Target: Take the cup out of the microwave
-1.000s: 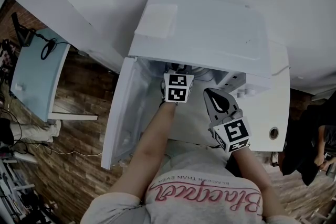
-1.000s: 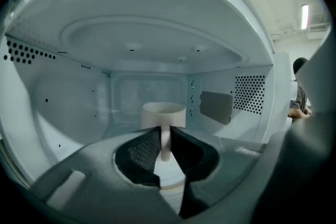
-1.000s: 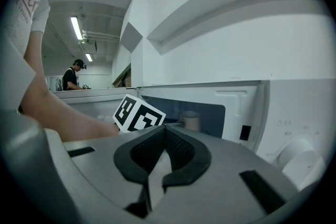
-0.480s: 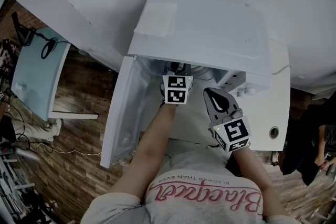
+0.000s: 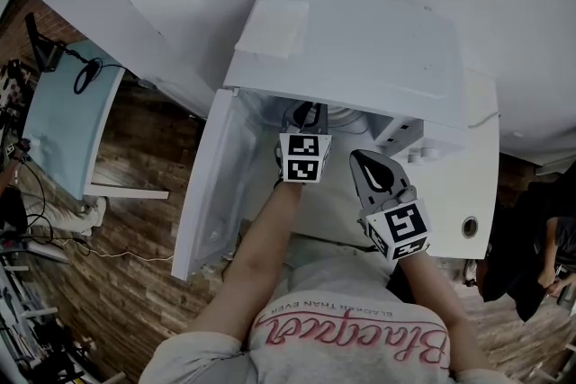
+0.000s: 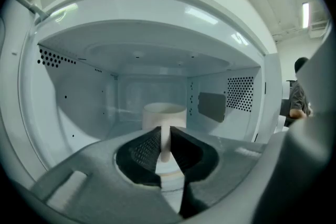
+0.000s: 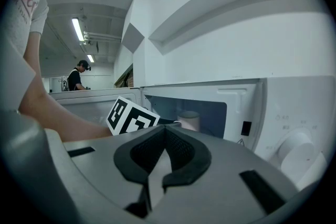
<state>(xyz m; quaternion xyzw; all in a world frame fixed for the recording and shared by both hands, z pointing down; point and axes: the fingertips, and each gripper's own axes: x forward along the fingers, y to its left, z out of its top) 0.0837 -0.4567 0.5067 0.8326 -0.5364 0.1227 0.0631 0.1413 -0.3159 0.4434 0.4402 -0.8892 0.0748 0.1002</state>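
Nearest the person, the right tool (image 7: pixel 165 128) hangs outside the microwave (image 5: pixel 360 49), in front of its control panel (image 7: pixel 291 136), with its jaws together on nothing. Farther in, the left tool (image 6: pixel 166 138) reaches through the opening, past the door (image 5: pixel 209 184) that stands wide open to the left. Its jaws have just been closing and clamp the handle (image 6: pixel 166 145) of the white cup (image 6: pixel 164 113) between the pads. The cup stands upright on the oven floor, about mid-cavity, just beyond the jaw tips.
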